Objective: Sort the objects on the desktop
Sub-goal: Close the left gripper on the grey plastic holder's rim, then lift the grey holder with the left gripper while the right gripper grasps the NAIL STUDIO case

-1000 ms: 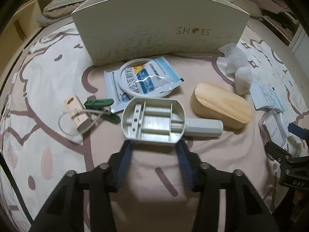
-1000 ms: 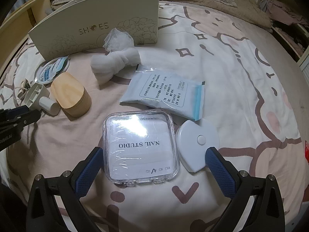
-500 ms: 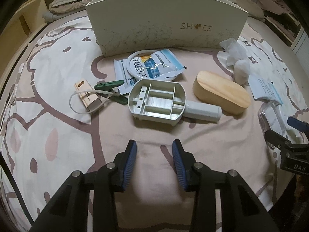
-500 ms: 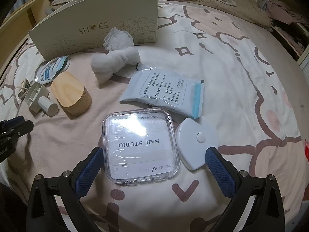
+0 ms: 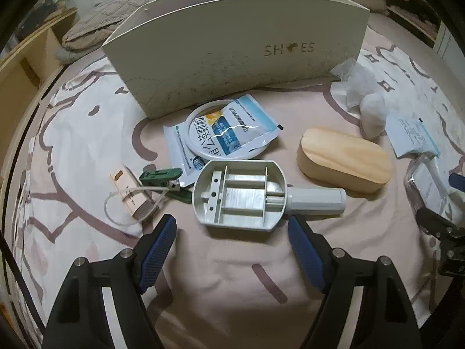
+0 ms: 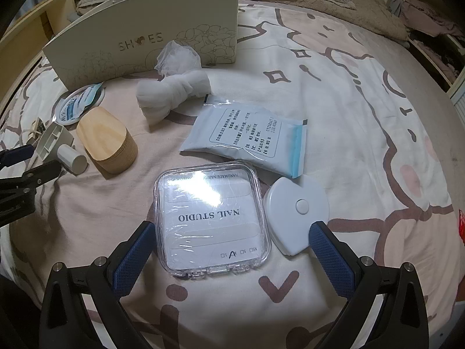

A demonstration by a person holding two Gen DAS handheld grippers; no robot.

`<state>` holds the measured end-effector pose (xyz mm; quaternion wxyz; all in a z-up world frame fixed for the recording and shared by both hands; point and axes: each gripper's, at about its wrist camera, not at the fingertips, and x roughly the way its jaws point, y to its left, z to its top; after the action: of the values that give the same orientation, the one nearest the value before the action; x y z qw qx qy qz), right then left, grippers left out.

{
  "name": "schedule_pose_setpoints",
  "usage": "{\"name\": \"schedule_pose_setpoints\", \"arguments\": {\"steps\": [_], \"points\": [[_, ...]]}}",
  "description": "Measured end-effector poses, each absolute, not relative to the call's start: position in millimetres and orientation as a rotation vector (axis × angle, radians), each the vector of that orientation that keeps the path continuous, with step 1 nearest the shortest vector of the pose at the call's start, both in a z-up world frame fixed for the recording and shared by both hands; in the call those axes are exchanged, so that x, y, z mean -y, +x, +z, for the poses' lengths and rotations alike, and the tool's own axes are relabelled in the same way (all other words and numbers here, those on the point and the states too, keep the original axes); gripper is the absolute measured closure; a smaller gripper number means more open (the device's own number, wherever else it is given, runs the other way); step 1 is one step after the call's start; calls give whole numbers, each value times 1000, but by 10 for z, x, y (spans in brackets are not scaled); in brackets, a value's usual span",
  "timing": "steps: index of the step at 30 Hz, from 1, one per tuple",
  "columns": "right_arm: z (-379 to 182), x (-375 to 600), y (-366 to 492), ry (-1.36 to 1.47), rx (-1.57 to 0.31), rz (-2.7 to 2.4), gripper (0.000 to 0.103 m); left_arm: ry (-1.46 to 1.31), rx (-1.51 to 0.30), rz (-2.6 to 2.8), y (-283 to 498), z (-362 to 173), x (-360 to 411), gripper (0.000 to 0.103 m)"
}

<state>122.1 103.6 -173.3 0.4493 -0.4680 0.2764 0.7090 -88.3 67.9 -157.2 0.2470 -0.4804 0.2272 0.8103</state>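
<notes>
My left gripper is open and empty, its fingers just short of a grey plastic handled holder lying on the bed. My right gripper is open wide and empty, one finger on each side of a clear "NAIL STUDIO" case and a white heart-shaped device. A white open shoe box stands at the back; it also shows in the right wrist view.
On the bed lie a wooden oval box, a blue-white sachet with a white ring, a green clip, a beige tag with cord, a white gauze bundle and a white-blue pouch.
My left gripper narrowed and drew back from the grey holder, then opened wide and came close to it again. My right gripper has stayed still.
</notes>
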Motion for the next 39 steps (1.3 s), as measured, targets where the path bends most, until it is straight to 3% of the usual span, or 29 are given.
{"name": "schedule_pose_setpoints", "arguments": {"steps": [4,7,10,21,30,39], "points": [[-1685,-1033,1296,-1105,-745,1806,0,-1286,-650,2182,-931,-1589,-692,24],[-1631,-1022,1342,-1066,-823,1866,0,-1279,-634,2162,-931,-1584,-714,39],[-1597,-1005,1366,-1039,-870,1901,0,-1275,-632,2167,-907,-1584,-724,43],[-1413,-913,1312,-982,-892,2076,0,-1280,-597,2169,-825,-1557,-685,47],[-1569,-987,1302,-1036,-989,2043,0,-1264,-594,2177,-778,-1533,-663,49],[-1614,-1005,1284,-1052,-971,2010,0,-1268,-592,2173,-770,-1524,-658,52]]}}
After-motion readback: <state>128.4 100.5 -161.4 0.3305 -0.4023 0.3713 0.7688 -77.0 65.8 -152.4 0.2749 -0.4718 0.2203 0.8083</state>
